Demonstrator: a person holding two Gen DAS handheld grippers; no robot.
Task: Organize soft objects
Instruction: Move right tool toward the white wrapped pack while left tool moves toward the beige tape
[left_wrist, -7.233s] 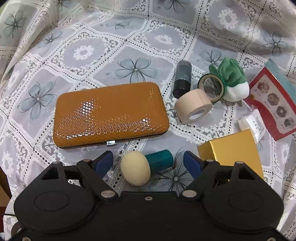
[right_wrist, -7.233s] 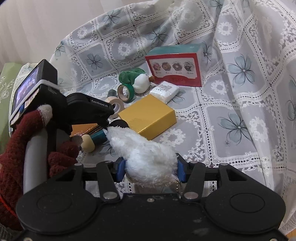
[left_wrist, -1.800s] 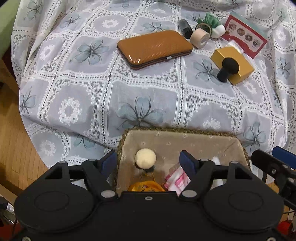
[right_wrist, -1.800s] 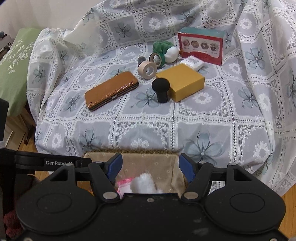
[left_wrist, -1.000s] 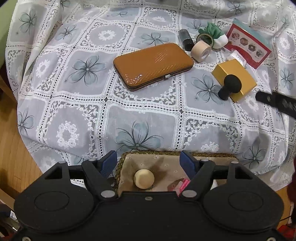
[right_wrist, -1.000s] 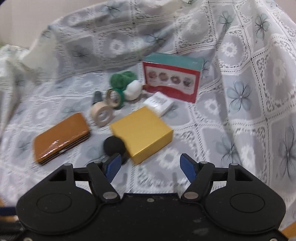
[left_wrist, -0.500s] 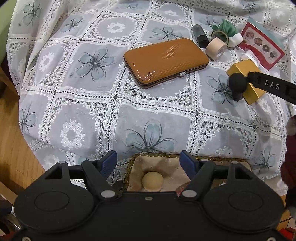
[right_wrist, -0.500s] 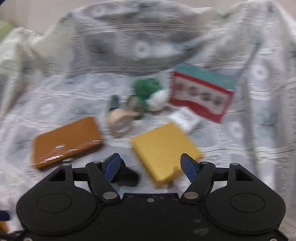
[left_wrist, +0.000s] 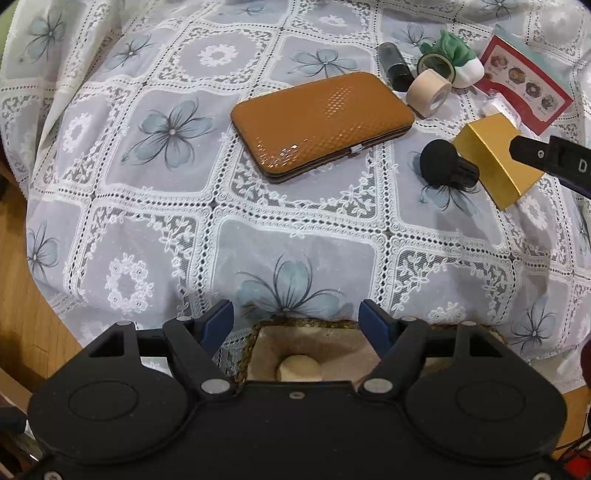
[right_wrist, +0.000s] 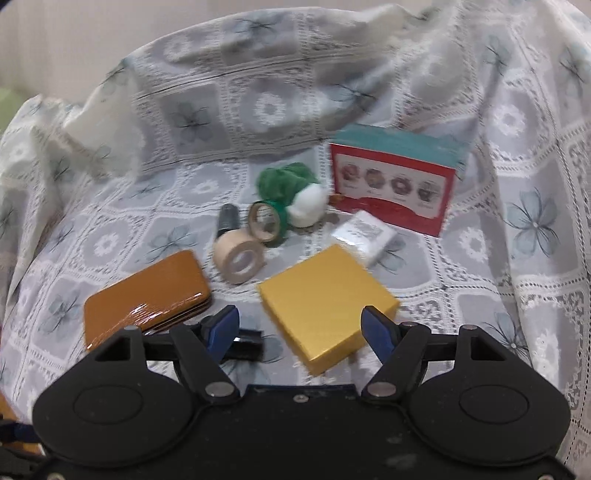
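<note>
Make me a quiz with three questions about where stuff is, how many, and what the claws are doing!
1. Where is the round beige sponge ball?
A. on the glossy brown case
B. in the fabric-lined woven basket
C. on the gold box

2. How many rolls of tape lie on the lace tablecloth?
A. two
B. five
C. none

3. What is the left claw holding?
A. a tape roll
B. the black sponge
C. nothing

Answers: 1 B, it sits inside the basket. 2 A, one beige tape roll and one green tape roll. 3 C, its blue pads stand apart with nothing between.
</note>
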